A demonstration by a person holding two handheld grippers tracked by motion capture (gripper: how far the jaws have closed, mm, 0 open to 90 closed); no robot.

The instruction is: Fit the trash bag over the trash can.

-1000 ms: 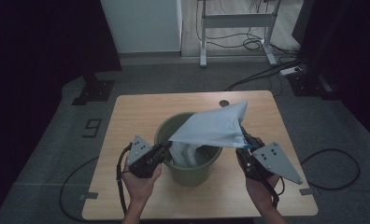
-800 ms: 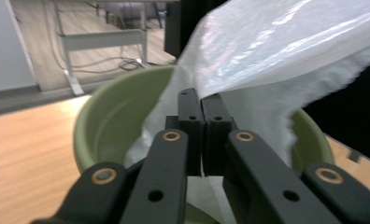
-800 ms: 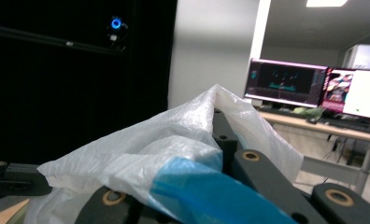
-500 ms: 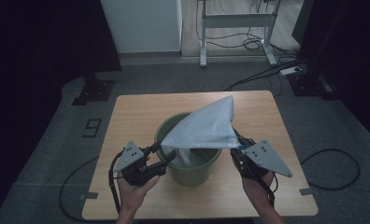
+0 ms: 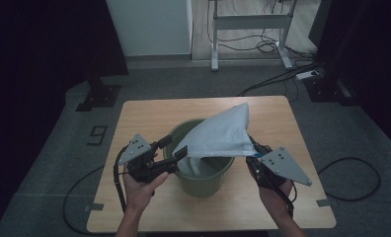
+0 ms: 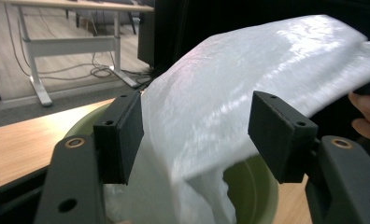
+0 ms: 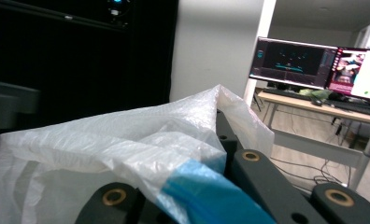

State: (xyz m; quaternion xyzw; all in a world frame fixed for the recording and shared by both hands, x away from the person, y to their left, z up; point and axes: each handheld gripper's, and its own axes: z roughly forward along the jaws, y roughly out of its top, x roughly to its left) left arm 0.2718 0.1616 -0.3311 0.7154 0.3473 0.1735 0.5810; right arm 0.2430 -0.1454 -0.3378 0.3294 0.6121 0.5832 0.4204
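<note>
High view, item one: green bucket, standing upright near the front middle of a light wooden worktop. Item two: white plastic bag, stretched up and out of the bucket mouth, its lower part hanging inside the bucket, its upper part drawn into a taut sheet that peaks over the far right rim. Item three: left gripper, carried in the person's left hand just beside the bucket's left wall, grey three-cornered plate on top, cable trailing off the near left edge of the worktop; its jaws have just been opening and now stand well apart, with the bag's near corner close to their tips. Left gripper view: both black pads are clear of the film, the bag rising between and beyond them without being pressed, the green rim showing below. Item four: right gripper, carried in the right hand at the bucket's right side, grey plate on top; its jaws are clamped tight on the bag's edge. Right gripper view: crumpled white film and a blue strip of the bag are pinched at the jaws. Background, right gripper view: desk with two lit monitors. Background, high view: white desk frame and loose cables on the floor behind the worktop.
</note>
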